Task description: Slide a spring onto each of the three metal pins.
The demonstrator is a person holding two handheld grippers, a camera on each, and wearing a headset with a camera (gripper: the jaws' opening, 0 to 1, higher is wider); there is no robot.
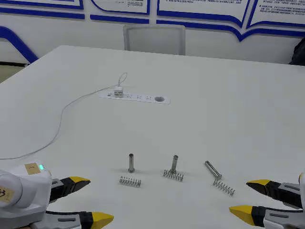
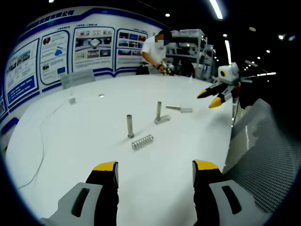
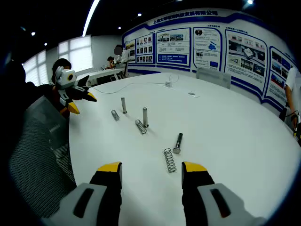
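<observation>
I count three metal pins on the white table [image 1: 228, 109]: left pin [image 1: 131, 162] and middle pin [image 1: 174, 163] upright, right pin [image 1: 212, 170] lying flat. Three springs lie loose, one beside each: left spring [image 1: 130, 181], middle spring [image 1: 173, 175], right spring [image 1: 224, 187]. My left gripper [image 1: 100, 199] and right gripper [image 1: 239, 196] hover nearer me, jaws apart, holding nothing

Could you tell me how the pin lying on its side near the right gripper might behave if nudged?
The lying pin is a smooth, round metal rod, so it will probably roll on the slick white table. It looks rigid and unlikely to bend. One end seems wider, so it may curve toward the spring beside it.
</observation>
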